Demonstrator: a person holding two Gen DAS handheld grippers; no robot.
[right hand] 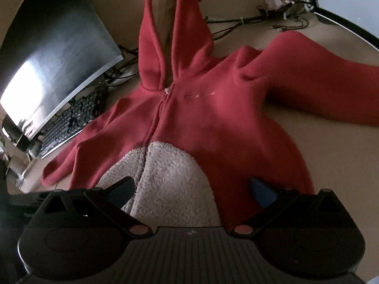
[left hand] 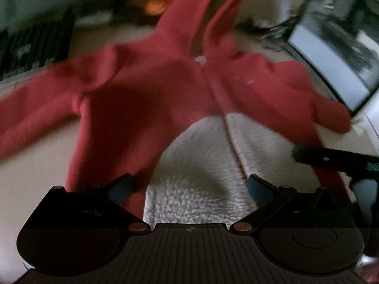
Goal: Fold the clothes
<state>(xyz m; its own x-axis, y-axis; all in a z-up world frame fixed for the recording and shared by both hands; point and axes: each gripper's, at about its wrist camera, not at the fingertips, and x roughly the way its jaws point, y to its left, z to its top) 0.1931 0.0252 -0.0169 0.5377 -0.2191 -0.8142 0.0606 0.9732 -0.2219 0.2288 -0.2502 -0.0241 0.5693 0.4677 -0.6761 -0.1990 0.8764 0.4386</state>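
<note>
My left gripper (left hand: 189,187) and right gripper (right hand: 193,188) hover wide open, empty, over the red hooded jacket's (right hand: 213,118) white fleece panel (right hand: 170,177).

Left wrist view motion-blurred, red hoodie (left hand: 146,90) smeared, hem hidden behind gripper bodies

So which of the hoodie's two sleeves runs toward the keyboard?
The shorter-looking sleeve on the left of the right wrist view; its cuff ends just short of the keyboard. The other sleeve stretches right across bare desk.
</note>
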